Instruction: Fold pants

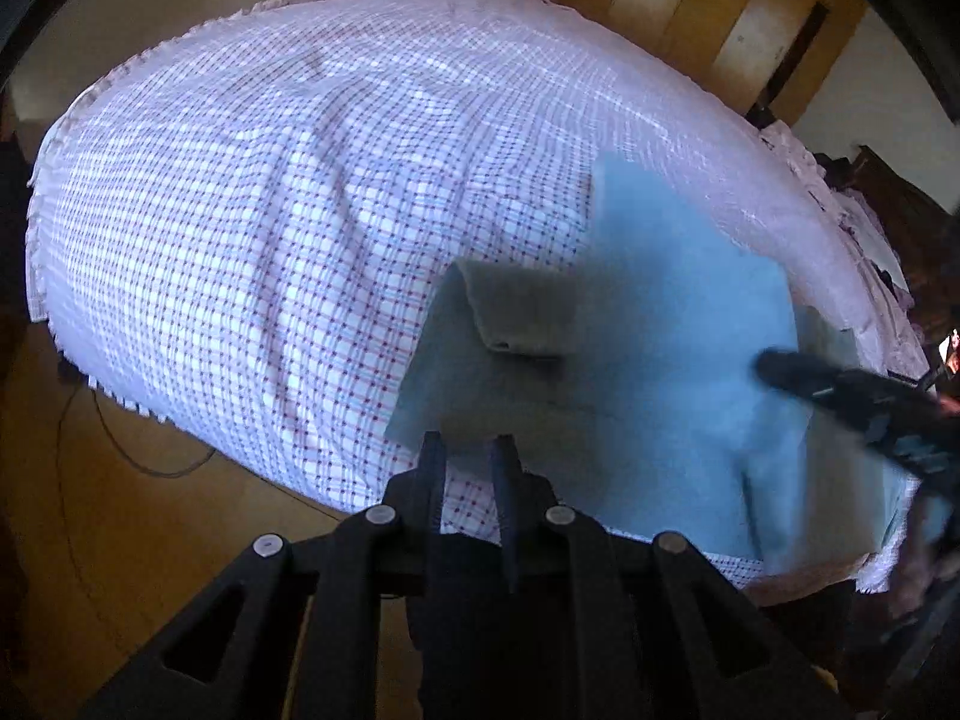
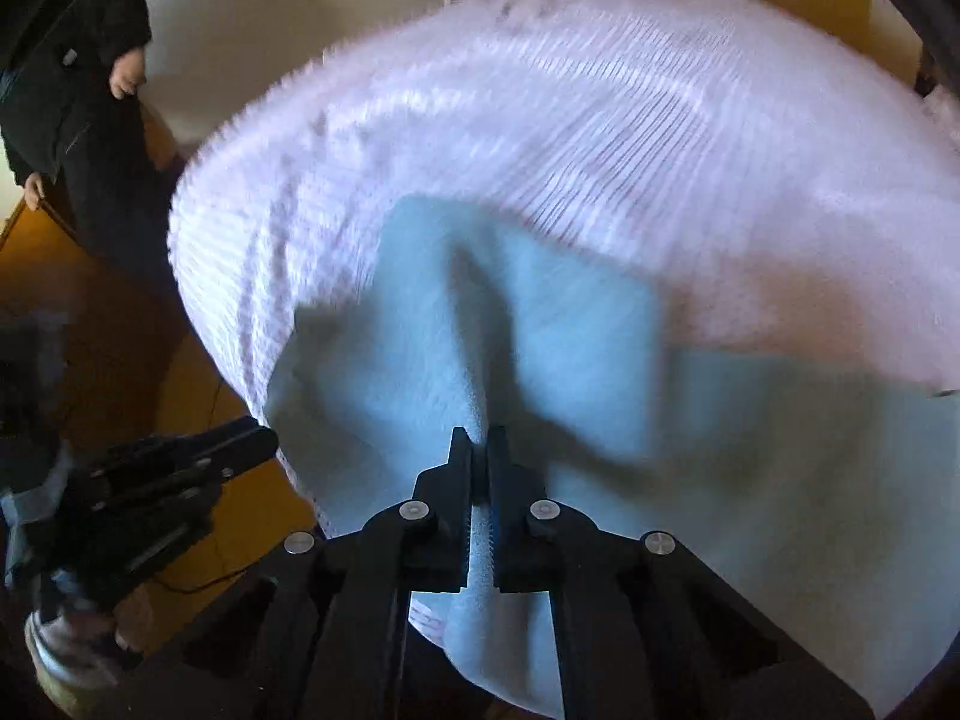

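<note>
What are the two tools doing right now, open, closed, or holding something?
Left tool: slightly open at the edge of the light blue pants, not clearly holding anything.
Right tool: closed on a ridge of the pants.

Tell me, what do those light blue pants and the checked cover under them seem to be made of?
The pants look like soft, matte cloth, perhaps fleece or brushed cotton: no shine, and one corner flops over in a thick fold. The checked cover looks like thin woven cotton, with a printed or woven red-and-blue grid, soft wrinkles and a fringed edge. Blur leaves both uncertain.
</note>
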